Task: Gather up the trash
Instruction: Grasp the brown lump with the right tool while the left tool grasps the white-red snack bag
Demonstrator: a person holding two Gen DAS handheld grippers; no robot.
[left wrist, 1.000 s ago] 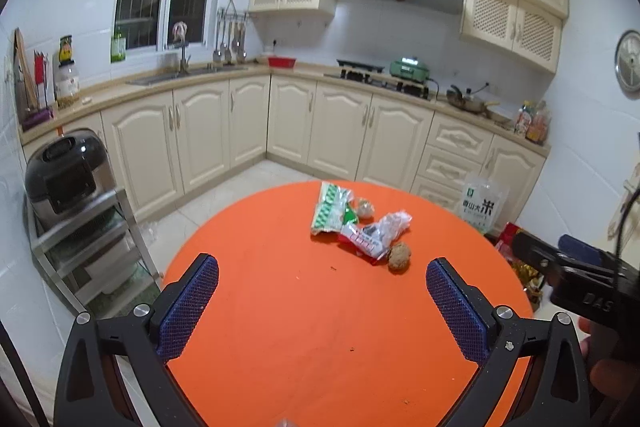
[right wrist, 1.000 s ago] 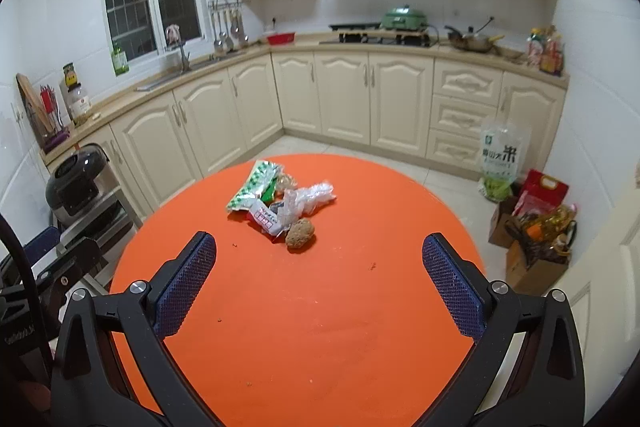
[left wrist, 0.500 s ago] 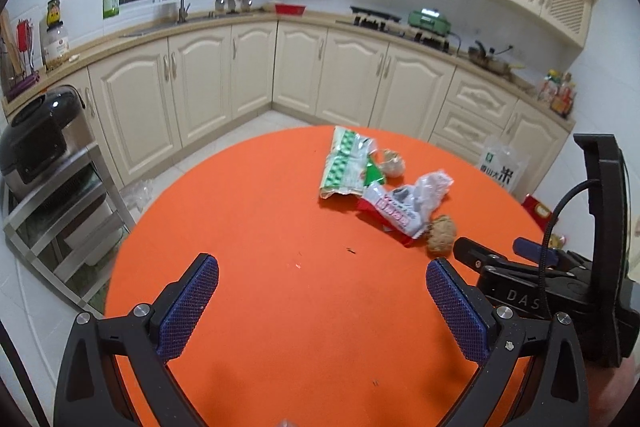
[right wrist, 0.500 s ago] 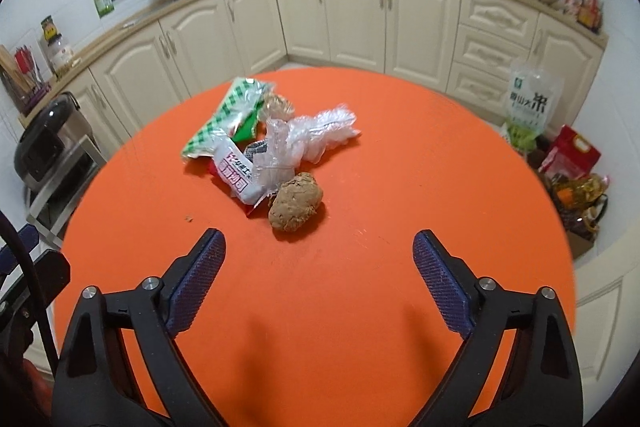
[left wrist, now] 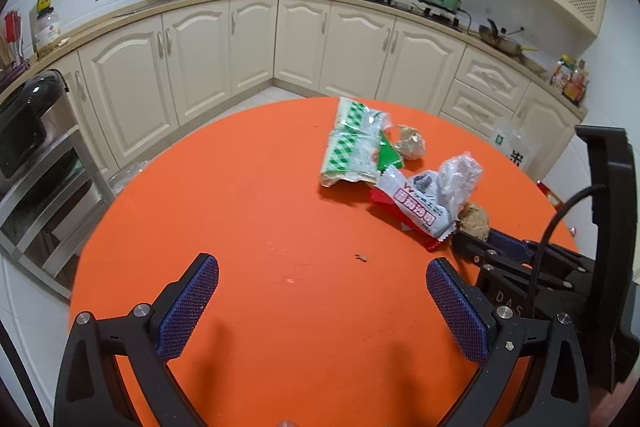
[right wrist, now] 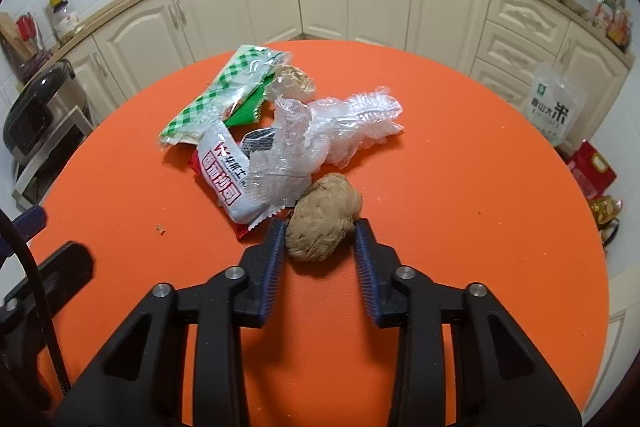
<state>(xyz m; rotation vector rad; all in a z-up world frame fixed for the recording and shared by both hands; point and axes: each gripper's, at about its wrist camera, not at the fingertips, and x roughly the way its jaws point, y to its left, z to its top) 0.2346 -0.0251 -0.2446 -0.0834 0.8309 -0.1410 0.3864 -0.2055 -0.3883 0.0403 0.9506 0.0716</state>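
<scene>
My right tongs (right wrist: pixel 320 233) are down on the orange worktop (right wrist: pixel 460 247) with the brown lump (right wrist: pixel 322 217) between the pads. They've just been closing. The left pad (right wrist: pixel 276 247) sits against the lump's left side and the right pad (right wrist: pixel 362 247) is at its right edge, so I read it as gripped, though contact on the right is hard to confirm. The lump rests on the worktop.

My left tongs (left wrist: pixel 320 303) are wide open over bare worktop, nothing between the pads, near side of the table and left of the pile.

The trash pile is mid-worktop, just beyond the right tongs:
- red-and-white wrapper (right wrist: pixel 226 179), its corner touching the lump's left side
- clear crumpled plastic (right wrist: pixel 320 131) lying on that wrapper and trailing off right, its near edge at the lump's top
- green checked bag (right wrist: pixel 216 95) on the far left of the pile, partly under the wrapper
- a second brownish lump (left wrist: pixel 410 147) on the far side, beside the green bag

Loose crumb (left wrist: pixel 362 257) on the worktop between the left tongs and the pile.

From the left camera the right tongs show at the right edge, tips at the lump.
</scene>
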